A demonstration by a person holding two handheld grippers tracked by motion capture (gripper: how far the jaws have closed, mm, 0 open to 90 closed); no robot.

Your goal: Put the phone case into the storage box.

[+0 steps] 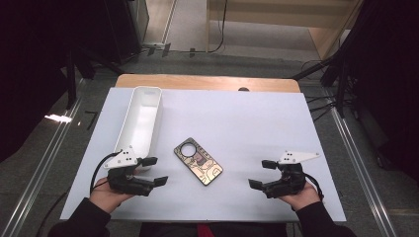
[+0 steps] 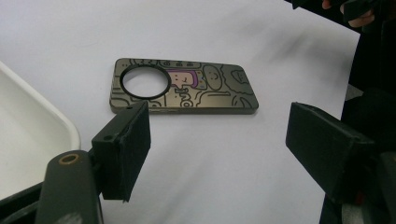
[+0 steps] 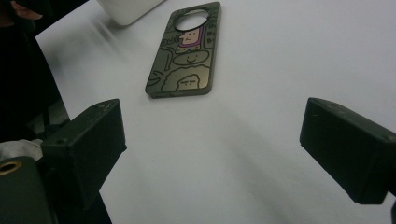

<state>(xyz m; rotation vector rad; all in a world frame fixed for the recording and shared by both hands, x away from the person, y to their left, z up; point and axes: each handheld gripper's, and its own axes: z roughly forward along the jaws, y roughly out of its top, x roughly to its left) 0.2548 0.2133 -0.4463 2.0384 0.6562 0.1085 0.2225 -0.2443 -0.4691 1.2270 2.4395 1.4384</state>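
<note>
Left gripper (image 1: 152, 171) and right gripper (image 1: 262, 174) – fingers spread wide, holding and touching nothing. Dark illustrated phone case (image 1: 198, 160) lies flat mid-desk, toward the near edge – beside long white plastic tray (image 1: 142, 120).

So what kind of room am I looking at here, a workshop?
Probably a recording or lab setup, not a home: a table under a white sheet, dark curtains at the sides, cables on the floor, and handheld grippers, left gripper and right gripper.
</note>
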